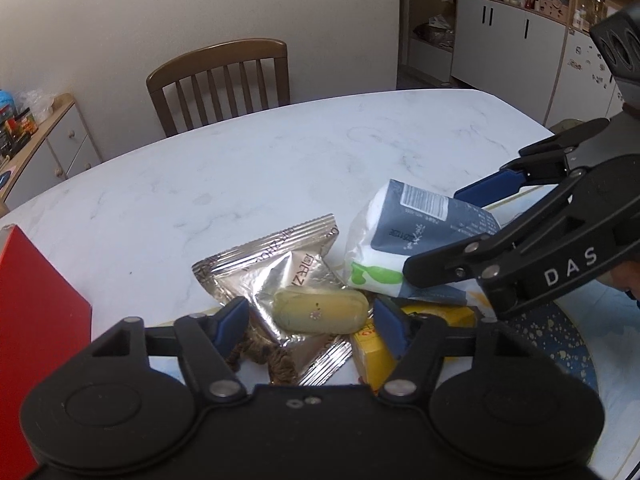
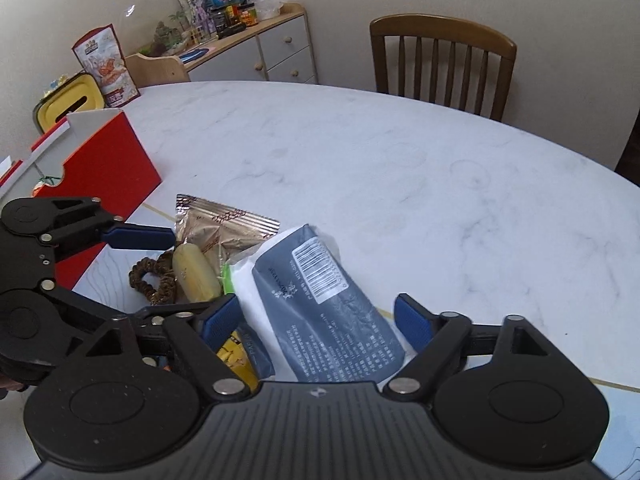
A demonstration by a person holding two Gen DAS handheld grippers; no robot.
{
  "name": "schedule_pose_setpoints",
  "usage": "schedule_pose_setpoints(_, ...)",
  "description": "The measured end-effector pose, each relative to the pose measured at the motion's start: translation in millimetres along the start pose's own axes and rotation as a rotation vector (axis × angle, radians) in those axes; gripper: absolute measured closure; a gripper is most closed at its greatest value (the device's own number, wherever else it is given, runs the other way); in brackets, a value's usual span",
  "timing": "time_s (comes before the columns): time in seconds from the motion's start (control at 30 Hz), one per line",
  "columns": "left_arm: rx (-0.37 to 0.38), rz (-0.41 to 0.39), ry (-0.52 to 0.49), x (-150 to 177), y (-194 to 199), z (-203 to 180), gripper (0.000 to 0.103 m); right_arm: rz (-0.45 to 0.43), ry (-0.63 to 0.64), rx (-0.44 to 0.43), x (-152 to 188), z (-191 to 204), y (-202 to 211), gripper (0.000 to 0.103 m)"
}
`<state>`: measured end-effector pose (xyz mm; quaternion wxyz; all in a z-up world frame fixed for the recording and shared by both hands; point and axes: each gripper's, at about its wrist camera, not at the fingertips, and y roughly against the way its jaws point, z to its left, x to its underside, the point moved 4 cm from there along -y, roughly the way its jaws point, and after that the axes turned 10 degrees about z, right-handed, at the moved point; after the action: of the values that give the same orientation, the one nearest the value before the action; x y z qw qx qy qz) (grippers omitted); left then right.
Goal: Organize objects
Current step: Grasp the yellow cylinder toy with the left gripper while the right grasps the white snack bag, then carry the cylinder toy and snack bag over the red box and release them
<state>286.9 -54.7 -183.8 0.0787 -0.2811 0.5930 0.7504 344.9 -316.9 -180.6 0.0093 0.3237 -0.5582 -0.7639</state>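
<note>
A pile of small items lies on the white marble table (image 1: 280,160). My left gripper (image 1: 310,322) is open, its blue fingers on either side of a pale yellow oval soap-like piece (image 1: 318,312). That piece rests on a silver foil packet (image 1: 276,264), with a brown braided loop (image 1: 264,356) and a yellow box (image 1: 380,352) beside it. In the right wrist view, my right gripper (image 2: 316,322) is open around a blue-and-white tissue pack (image 2: 324,304), which is tilted over the yellow box (image 2: 236,356). There the left gripper (image 2: 168,276) straddles the oval piece (image 2: 196,276).
An open red box (image 2: 100,172) stands at the left of the pile. A wooden chair (image 2: 440,60) is at the table's far side. A low cabinet (image 2: 256,48) with clutter and a yellow bin (image 2: 68,100) stand by the wall. A blue speckled mat (image 1: 560,344) lies under the items.
</note>
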Motion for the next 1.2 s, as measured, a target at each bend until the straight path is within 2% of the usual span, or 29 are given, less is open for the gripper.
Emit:
schedule_pose_setpoints(0.03, 0.003, -0.001, -0.003, 0, 0, -1, 0.044, -0.001, -0.001, -0.002, 1, -1, 0, 0.027)
schedule_pose_setpoints(0.17, 0.012, -0.002, -0.01, -1, 0, -2, 0.053, 0.0, -0.006, -0.014, 2, -2, 1, 0.043)
schedule_pose_setpoints(0.3, 0.012, 0.0, -0.006, -2, 1, -2, 0.053, -0.006, 0.0, -0.013, 3, 0, 5, 0.057)
schedule_pose_setpoints(0.37, 0.018, 0.002, -0.008, -2, 0, -1, 0.053, -0.018, 0.001, -0.013, 3, 1, 9, 0.074)
schedule_pose_setpoints(0.43, 0.018, -0.002, -0.011, -2, 1, -1, 0.053, -0.025, -0.003, -0.007, 4, 2, 12, 0.083)
schedule_pose_setpoints(0.57, 0.024, -0.004, -0.006, -3, 4, 0, 0.053, -0.035, -0.013, 0.011, 7, 4, 18, 0.093)
schedule_pose_setpoints(0.77, 0.033, -0.02, 0.005, -4, 18, 1, 0.053, -0.075, -0.042, 0.022, 9, 13, 40, 0.094)
schedule_pose_setpoints(1.2, 0.065, -0.056, 0.05, 2, 69, 15, 0.053, -0.145, -0.04, 0.042, 6, 60, 97, 0.094)
